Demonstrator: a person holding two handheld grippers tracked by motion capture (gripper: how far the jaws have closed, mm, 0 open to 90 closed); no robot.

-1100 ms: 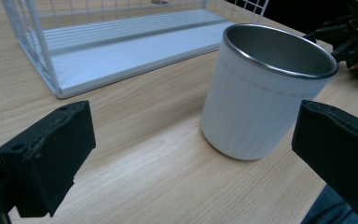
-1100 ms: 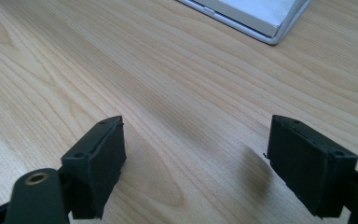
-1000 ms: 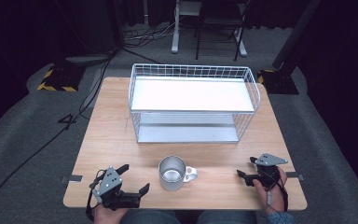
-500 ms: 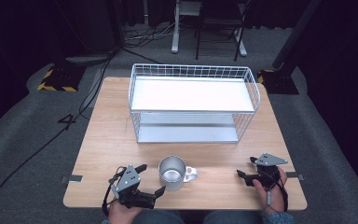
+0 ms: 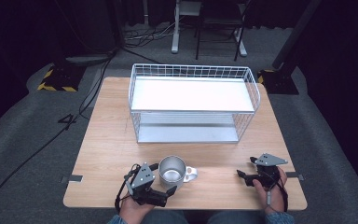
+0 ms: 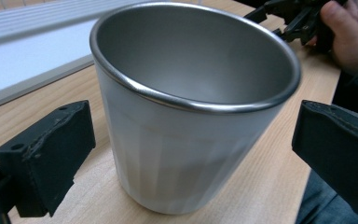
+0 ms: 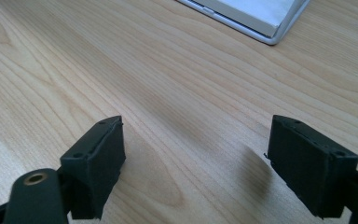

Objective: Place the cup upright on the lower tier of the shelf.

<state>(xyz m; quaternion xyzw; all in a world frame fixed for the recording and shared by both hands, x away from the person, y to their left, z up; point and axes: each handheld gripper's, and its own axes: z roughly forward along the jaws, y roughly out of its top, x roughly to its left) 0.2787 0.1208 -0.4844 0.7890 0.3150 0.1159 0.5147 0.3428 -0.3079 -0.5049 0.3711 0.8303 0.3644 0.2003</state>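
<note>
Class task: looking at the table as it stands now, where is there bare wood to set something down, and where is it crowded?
Free: the strip left of the wire basket, the strip right of it, and the front stretch between the mug and the right claw. Crowded: the front centre-left, where the open left claw flanks the mug.

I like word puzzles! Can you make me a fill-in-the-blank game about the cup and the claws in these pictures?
1. The shiny metal cup with a handle stands on the wooden ____.
2. The left claw is ____, one jaw on each side of the cup.
3. The cup's handle points toward the ____ claw.
4. Behind the cup stands a white wire ____.

Missing words: table; open; right; rack
</note>
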